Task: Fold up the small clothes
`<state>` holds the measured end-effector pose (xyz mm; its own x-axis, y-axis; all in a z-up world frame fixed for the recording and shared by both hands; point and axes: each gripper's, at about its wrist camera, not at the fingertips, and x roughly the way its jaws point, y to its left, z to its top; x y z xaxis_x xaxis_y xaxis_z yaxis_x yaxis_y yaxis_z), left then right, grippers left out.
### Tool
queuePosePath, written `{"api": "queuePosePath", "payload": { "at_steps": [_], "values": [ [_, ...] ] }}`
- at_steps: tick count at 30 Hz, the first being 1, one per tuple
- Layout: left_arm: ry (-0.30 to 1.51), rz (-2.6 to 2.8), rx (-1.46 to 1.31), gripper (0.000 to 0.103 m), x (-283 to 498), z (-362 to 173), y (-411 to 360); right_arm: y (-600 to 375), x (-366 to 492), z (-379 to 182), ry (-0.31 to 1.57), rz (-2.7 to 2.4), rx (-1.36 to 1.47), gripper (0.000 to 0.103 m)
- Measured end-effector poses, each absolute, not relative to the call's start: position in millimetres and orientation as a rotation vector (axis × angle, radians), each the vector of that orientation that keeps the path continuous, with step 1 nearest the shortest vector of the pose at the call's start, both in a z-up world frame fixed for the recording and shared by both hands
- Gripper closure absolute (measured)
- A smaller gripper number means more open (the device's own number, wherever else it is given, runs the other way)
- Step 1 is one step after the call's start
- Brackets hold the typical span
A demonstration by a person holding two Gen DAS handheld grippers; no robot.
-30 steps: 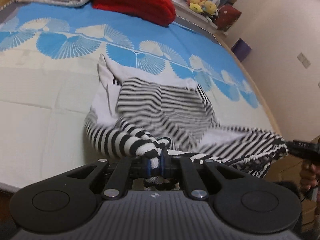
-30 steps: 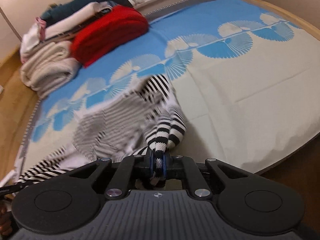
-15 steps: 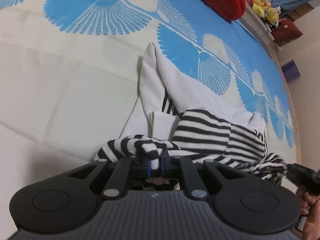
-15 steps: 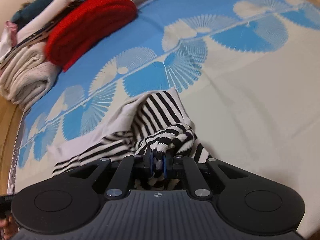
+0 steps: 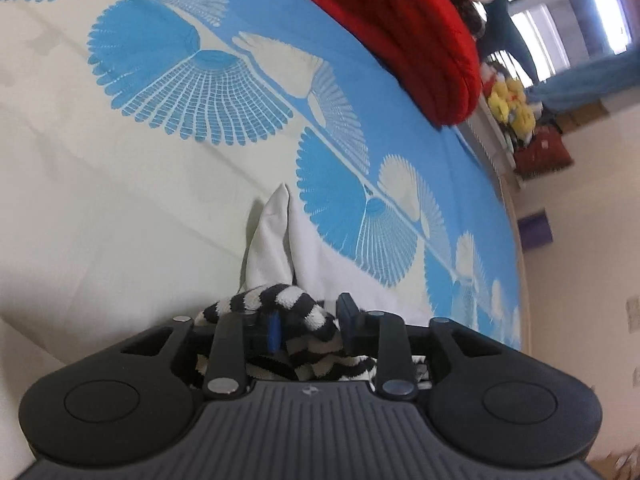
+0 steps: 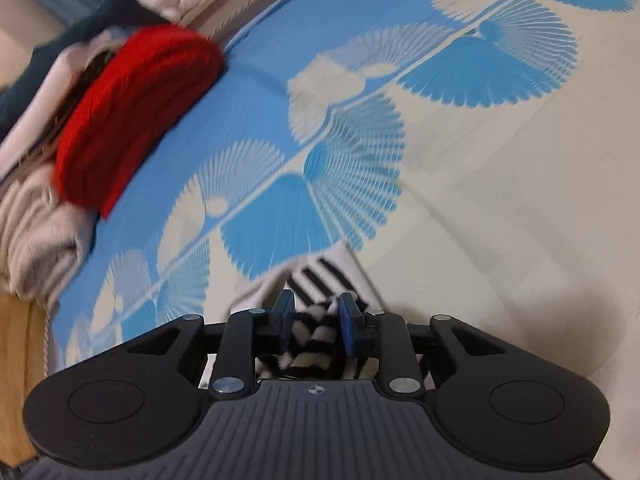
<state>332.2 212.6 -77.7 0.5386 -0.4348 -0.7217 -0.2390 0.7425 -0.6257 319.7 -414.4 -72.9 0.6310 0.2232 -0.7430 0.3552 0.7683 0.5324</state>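
Fold laid down, both grippers letting go

Left wrist view: the left gripper [image 5: 308, 326] stands parted over the striped garment [image 5: 280, 304], which lies on the bedspread [image 5: 120, 208]. Right wrist view: the right gripper [image 6: 314, 318] is likewise spread, cloth loose between; probably one fold is done, though the garment's full shape is hidden.

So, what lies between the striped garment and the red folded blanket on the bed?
Only bare bedsheet with blue fan prints lies between the striped garment and the red blanket; the left wrist view shows it.
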Motion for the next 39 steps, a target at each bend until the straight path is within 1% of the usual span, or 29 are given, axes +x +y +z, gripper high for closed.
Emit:
{"api": "queuePosePath", "payload": {
  "at_steps": [1,2,3,4,6,7,8,9,10,11,13,18,20,22,23,24,25,26,27,28,29,30,35,37,39],
  "values": [
    [1.016,-0.145,-0.737,0.063,329,-74,211,-417,319,-71,0.899,-0.078,0.710,0.077],
    [0.998,-0.158,-0.728,0.056,323,-70,208,-417,317,-68,0.893,-0.068,0.695,0.077],
    [0.971,-0.169,-0.723,0.046,318,-66,207,-417,315,-66,0.889,-0.054,0.675,0.075],
    [0.931,-0.182,-0.721,0.043,313,-60,207,-415,311,-63,0.883,-0.033,0.647,0.074],
    [0.881,-0.204,-0.711,0.037,302,-50,204,-410,303,-58,0.882,0.017,0.595,0.061],
    [0.869,-0.214,-0.688,0.035,299,-46,202,-406,299,-57,0.889,0.047,0.569,0.058],
    [0.866,-0.221,-0.652,0.029,297,-43,199,-402,295,-56,0.902,0.081,0.542,0.055],
    [0.873,-0.224,-0.589,0.024,294,-40,193,-397,292,-56,0.915,0.114,0.515,0.053],
    [0.886,-0.225,-0.530,0.022,293,-40,187,-390,289,-56,0.928,0.152,0.481,0.053],
    [0.903,-0.227,-0.455,0.020,291,-41,179,-382,285,-56,0.942,0.192,0.434,0.051],
    [0.934,-0.246,-0.305,0.020,287,-47,160,-365,280,-60,0.967,0.240,0.329,0.047],
    [0.991,-0.251,0.034,0.019,287,-72,116,-320,281,-81,1.030,0.287,0.034,0.047],
    [0.999,-0.230,0.099,0.019,294,-80,105,-307,285,-87,1.026,0.272,-0.062,0.047],
    [0.977,-0.214,0.104,0.020,302,-83,102,-300,290,-88,1.007,0.255,-0.116,0.049],
    [0.955,-0.203,0.103,0.021,307,-82,100,-298,295,-86,0.995,0.246,-0.117,0.057],
    [0.933,-0.191,0.099,0.025,312,-81,99,-297,300,-85,0.984,0.239,-0.114,0.069],
    [0.920,-0.185,0.092,0.029,317,-80,98,-296,304,-83,0.969,0.229,-0.112,0.075],
    [0.911,-0.181,0.081,0.041,322,-80,97,-295,309,-81,0.956,0.221,-0.108,0.083],
    [0.912,-0.183,0.062,0.057,329,-80,96,-295,313,-80,0.942,0.213,-0.095,0.089],
    [0.916,-0.186,0.040,0.071,335,-81,96,-296,319,-79,0.929,0.205,-0.072,0.090],
    [0.922,-0.178,0.016,0.101,342,-83,98,-297,324,-77,0.913,0.195,-0.043,0.093],
    [0.917,-0.157,-0.005,0.100,347,-81,99,-299,328,-75,0.893,0.180,-0.020,0.095],
    [0.773,-0.035,-0.223,0.101,361,-62,131,-315,339,-53,0.721,0.070,0.139,0.097],
    [0.766,-0.003,-0.234,0.100,366,-61,134,-315,345,-52,0.697,0.066,0.159,0.098],
    [0.799,0.013,-0.232,0.100,374,-69,134,-308,353,-61,0.724,0.051,0.117,0.098]
  ]
}}
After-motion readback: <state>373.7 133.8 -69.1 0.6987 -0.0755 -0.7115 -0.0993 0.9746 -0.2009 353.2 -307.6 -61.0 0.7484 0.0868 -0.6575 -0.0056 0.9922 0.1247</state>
